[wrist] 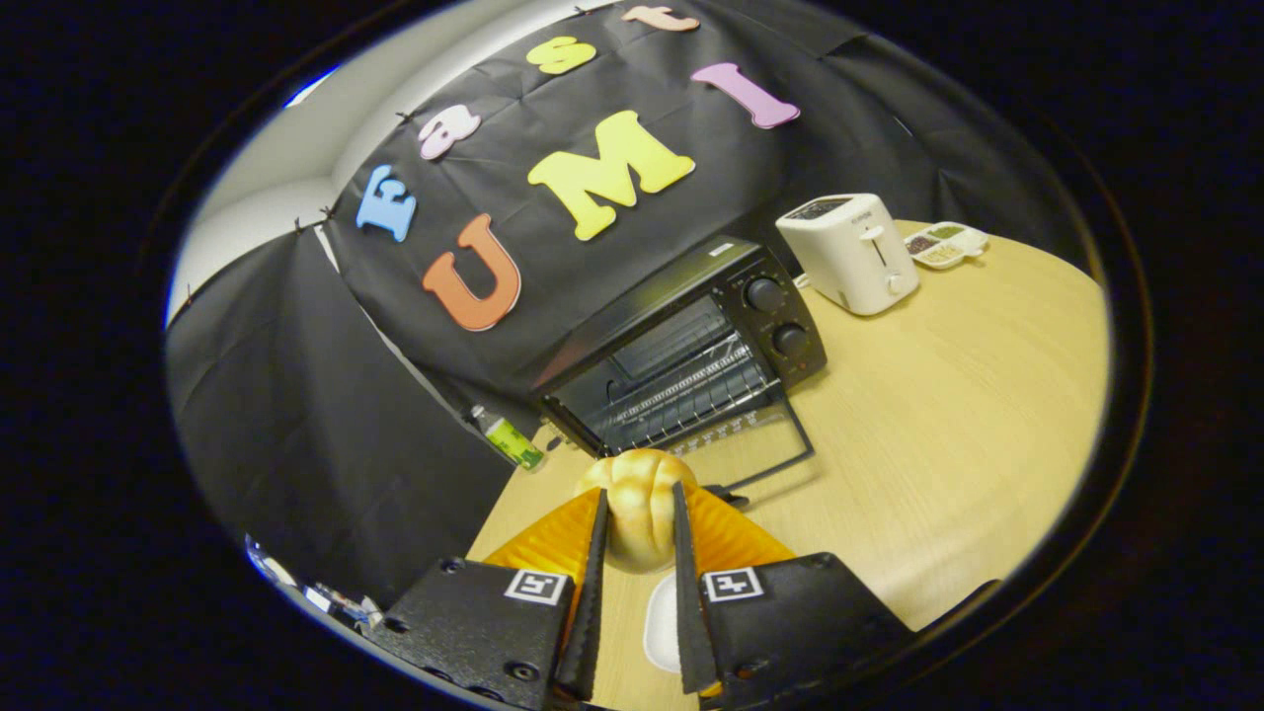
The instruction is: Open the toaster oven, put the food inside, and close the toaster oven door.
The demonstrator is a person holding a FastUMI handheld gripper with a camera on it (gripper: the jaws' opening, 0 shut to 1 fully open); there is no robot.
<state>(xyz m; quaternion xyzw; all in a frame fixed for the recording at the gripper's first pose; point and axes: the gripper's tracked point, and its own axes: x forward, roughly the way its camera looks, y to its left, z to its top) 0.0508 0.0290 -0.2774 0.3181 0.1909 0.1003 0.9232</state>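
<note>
So the toaster oven point(691, 355) door already hangs open on the worktop point(938, 415). The hand-held gripper point(638, 523) pinches the bread roll point(637, 494) just ahead of the door. Putting it inside and shutting the door are left.

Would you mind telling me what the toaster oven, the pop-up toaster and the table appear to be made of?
Toaster oven: looks like black painted metal, with a wire rack behind the dropped glass door. Pop-up toaster: seemingly white plastic, smooth with a slight sheen. Table: pale wood or laminate, matte; faint grain lines show. The gripper is shut on the bread roll.
</note>
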